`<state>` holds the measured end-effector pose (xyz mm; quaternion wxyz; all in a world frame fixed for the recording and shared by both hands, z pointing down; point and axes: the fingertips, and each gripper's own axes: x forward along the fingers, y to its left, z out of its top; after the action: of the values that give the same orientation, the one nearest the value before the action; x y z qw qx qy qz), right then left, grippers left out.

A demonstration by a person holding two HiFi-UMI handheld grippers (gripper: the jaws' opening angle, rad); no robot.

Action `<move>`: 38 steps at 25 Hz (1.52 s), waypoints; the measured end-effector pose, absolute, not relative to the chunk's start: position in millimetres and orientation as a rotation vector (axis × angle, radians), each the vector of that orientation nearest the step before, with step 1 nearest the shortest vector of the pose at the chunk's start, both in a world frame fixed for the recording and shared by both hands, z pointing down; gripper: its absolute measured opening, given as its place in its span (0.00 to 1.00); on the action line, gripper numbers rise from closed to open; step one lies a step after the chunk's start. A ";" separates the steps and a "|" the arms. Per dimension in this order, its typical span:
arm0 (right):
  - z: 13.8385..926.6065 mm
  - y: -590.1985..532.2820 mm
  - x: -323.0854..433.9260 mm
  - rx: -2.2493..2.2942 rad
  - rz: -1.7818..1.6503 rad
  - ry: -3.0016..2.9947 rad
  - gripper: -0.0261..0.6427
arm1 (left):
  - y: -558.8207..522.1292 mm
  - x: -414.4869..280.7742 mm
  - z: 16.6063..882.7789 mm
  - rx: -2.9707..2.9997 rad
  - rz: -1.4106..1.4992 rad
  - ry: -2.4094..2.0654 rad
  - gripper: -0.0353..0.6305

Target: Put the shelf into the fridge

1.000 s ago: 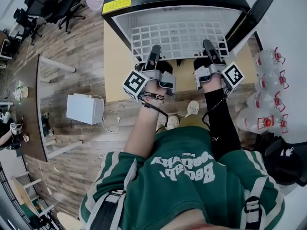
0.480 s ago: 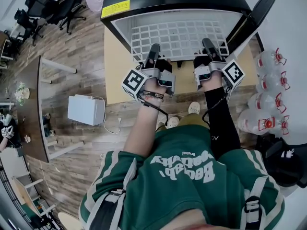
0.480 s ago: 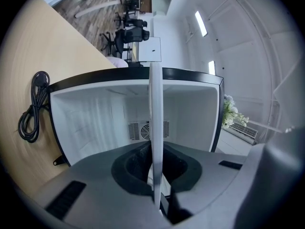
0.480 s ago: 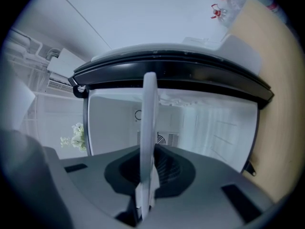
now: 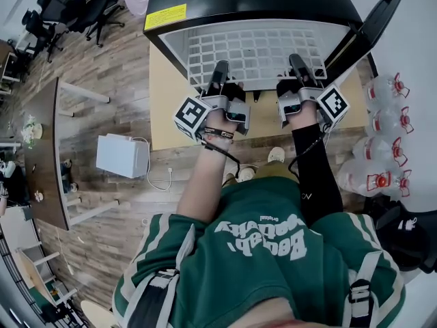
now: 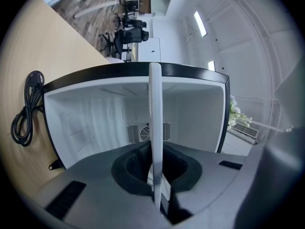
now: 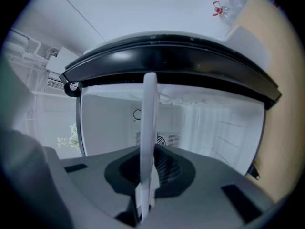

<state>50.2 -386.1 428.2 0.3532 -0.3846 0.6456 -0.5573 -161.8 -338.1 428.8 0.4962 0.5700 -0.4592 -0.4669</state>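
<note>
- Wire shelf (image 5: 256, 50), white: held level, with its far part inside the open mini fridge (image 5: 252, 2) and its near edge towards the person.
- Left gripper (image 5: 220, 70): jaws nearly together, clamped on the shelf's near-left edge.
- Right gripper (image 5: 295, 63): jaws likewise pinched on the near-right edge.
- Mini fridge: black casing, white interior, door (image 5: 372, 19) swung open at right. It stands on a pale wooden board (image 5: 164, 101).
- Water bottles (image 5: 382, 115), red caps: on the floor, right.
- White box (image 5: 121, 156): on the floor, left.
</note>
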 end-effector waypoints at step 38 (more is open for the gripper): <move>426.4 -436.5 37.9 -0.970 -1.440 1.665 0.09 | -387.4 -173.0 430.3 1.381 -1.158 -1.141 0.09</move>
<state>37.9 -436.5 426.4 0.3596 -0.3762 0.6459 -0.5585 -173.0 -387.4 430.3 0.4830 0.5670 -0.4682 -0.4754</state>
